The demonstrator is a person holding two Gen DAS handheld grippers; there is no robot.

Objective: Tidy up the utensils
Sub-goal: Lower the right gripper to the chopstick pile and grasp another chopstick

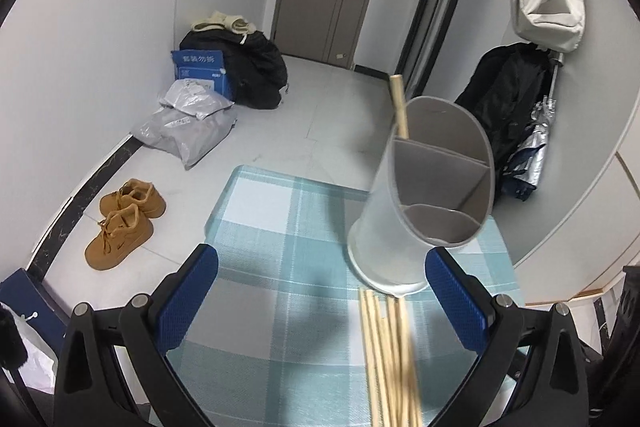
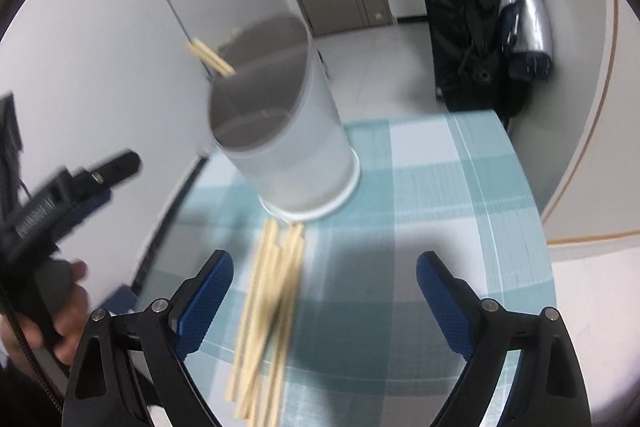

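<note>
On the bench (image 1: 280, 227) with the blue checked cloth, it looks like this job's barely started: one pair of chopsticks (image 1: 399, 107) already stands in the back compartment of the grey divided holder (image 1: 424, 195), while a loose bundle of chopsticks (image 2: 268, 311) lies flat just in front of its base. Both tongs, left (image 1: 320, 301) and right (image 2: 325, 301), are spread wide with nothing between them, angled down over the bundle. The left hand (image 2: 66, 311) shows in the right view, gripping its handle.
</note>
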